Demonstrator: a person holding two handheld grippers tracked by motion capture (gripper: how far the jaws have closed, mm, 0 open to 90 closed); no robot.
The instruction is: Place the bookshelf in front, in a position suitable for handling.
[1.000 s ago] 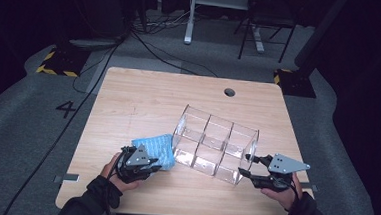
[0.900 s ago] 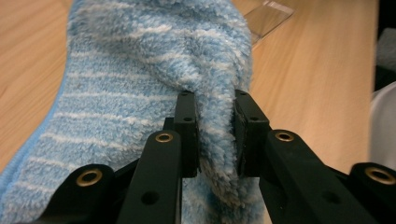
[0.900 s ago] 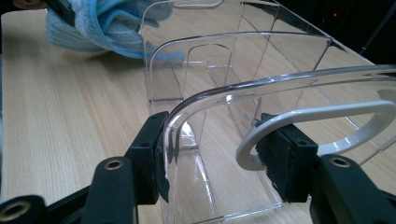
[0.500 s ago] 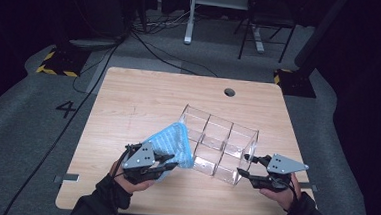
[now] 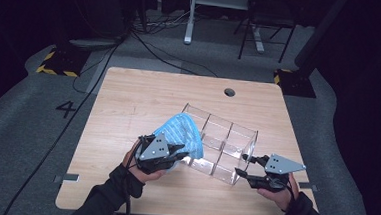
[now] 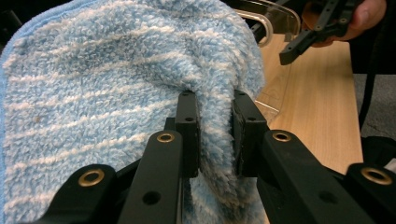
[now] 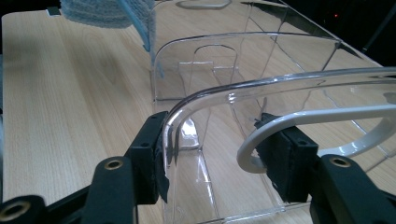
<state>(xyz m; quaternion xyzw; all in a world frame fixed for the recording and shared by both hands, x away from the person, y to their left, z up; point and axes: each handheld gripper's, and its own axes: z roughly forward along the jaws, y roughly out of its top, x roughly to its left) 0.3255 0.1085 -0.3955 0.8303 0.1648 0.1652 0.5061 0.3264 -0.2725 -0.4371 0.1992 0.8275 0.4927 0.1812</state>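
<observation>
My left gripper [image 6: 215,133] was clamped on the blue towel [image 6: 116,79]. My right gripper [image 7: 219,154] gripped the clear organizer's [image 5: 226,140] end wall; from above, the towel [image 5: 183,134] hung beside it over the bench [image 5: 129,98].

Table [image 5: 128,108]: we find the organizer [image 5: 224,142] on its near half; towel [image 5: 183,134] at the organizer's left end, raised above the tabletop.
</observation>
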